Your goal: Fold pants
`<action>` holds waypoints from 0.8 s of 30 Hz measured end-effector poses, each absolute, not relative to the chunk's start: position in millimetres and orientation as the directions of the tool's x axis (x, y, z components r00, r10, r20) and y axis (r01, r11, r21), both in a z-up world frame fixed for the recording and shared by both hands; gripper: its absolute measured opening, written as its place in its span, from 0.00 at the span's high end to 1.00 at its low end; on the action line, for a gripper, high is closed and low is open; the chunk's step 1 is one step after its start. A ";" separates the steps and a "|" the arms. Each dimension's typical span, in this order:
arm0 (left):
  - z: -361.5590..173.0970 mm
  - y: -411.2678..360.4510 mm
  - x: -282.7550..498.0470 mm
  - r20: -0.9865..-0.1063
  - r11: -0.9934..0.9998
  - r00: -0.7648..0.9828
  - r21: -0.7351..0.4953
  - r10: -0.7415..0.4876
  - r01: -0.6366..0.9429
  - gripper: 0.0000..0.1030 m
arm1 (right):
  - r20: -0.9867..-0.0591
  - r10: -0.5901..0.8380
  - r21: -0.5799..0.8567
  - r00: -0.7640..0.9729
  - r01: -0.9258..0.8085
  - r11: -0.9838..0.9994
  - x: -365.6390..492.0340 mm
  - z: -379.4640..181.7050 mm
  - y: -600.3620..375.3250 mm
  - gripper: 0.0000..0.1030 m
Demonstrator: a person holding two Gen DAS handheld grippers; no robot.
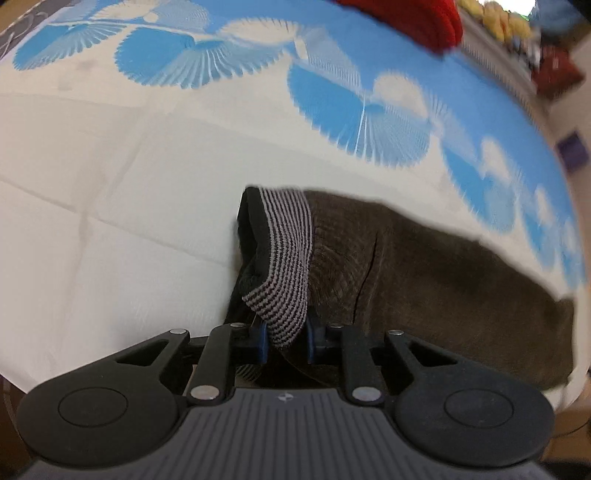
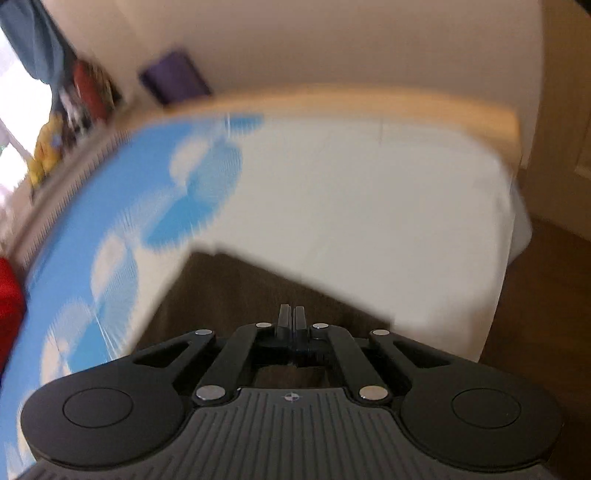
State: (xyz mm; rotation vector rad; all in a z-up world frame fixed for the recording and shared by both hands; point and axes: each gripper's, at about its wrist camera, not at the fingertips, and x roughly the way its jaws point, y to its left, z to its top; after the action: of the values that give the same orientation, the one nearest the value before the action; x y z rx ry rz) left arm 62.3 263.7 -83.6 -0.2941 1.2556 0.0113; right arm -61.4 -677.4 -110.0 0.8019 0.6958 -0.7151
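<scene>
Dark brown corduroy pants (image 1: 424,266) lie on a bed, stretching to the right. Their striped grey-and-black waistband (image 1: 288,258) hangs into my left gripper (image 1: 286,339), whose blue-padded fingers are shut on it. In the right wrist view the pants (image 2: 229,295) show as a blurred brown panel under my right gripper (image 2: 291,317). Its fingers are pressed together just above the cloth; whether cloth is pinched between them is hidden.
The bed sheet (image 1: 110,221) is white with blue fan patterns (image 1: 351,103). A red garment (image 1: 413,18) lies at the far edge. A wooden bed frame (image 2: 369,103), a shelf with toys (image 2: 48,147) and brown floor (image 2: 546,295) surround the bed.
</scene>
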 end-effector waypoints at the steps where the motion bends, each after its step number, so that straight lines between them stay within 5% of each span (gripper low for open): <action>1: -89.2 258.9 64.0 -0.950 0.973 0.278 -0.185 -0.141 -0.139 0.78 | -0.801 -0.250 0.362 0.543 0.774 0.519 -57.6 -119.2 -679.5 1.00; 6: -91.2 265.2 66.3 -0.954 0.974 0.277 -0.162 -0.114 -0.156 0.52 | -0.845 -0.106 0.423 0.525 0.775 0.469 -48.4 -150.0 -685.7 0.88; 8: -87.5 276.9 67.1 -0.941 0.956 0.315 -0.197 -0.122 -0.216 0.37 | -0.855 -0.138 0.392 0.500 0.798 0.458 -45.7 -149.2 -684.8 0.54; 14: -97.9 283.0 79.2 -0.945 0.943 0.318 -0.172 -0.075 -0.287 0.34 | -0.850 -0.175 0.421 0.497 0.840 0.341 -44.4 -171.0 -701.6 0.52; 15: -99.4 283.2 80.7 -0.945 0.944 0.319 -0.166 -0.070 -0.284 0.35 | -0.851 -0.185 0.412 0.491 0.844 0.343 -42.1 -174.2 -703.8 0.54; 16: -100.2 281.9 82.3 -0.945 0.948 0.321 -0.159 -0.065 -0.275 0.38 | -0.847 -0.194 0.412 0.494 0.843 0.346 -36.9 -176.4 -704.0 0.68; 17: -101.4 279.2 83.8 -0.943 0.953 0.326 -0.156 -0.066 -0.260 0.53 | -0.841 -0.202 0.414 0.502 0.838 0.357 -33.8 -177.3 -704.9 0.82; 18: -103.3 277.6 83.1 -0.942 0.957 0.326 -0.159 -0.074 -0.243 0.71 | -0.835 -0.213 0.407 0.507 0.830 0.380 -30.0 -174.9 -703.7 0.83; 20: -100.2 274.0 82.1 -0.941 0.969 0.336 -0.129 -0.053 -0.210 0.82 | -0.820 -0.241 0.396 0.520 0.818 0.418 -23.3 -164.8 -699.3 0.89; 24: -79.4 282.1 72.9 -0.905 0.958 0.415 -0.192 -0.089 -0.212 0.88 | -0.689 -0.365 0.461 0.627 0.766 0.448 -32.7 -110.6 -684.8 0.90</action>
State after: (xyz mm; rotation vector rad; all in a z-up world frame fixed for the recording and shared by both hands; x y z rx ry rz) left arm 72.9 282.1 -79.4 -0.2963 1.1448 0.0785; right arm -32.7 -684.8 -110.6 0.8401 0.5454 -0.7441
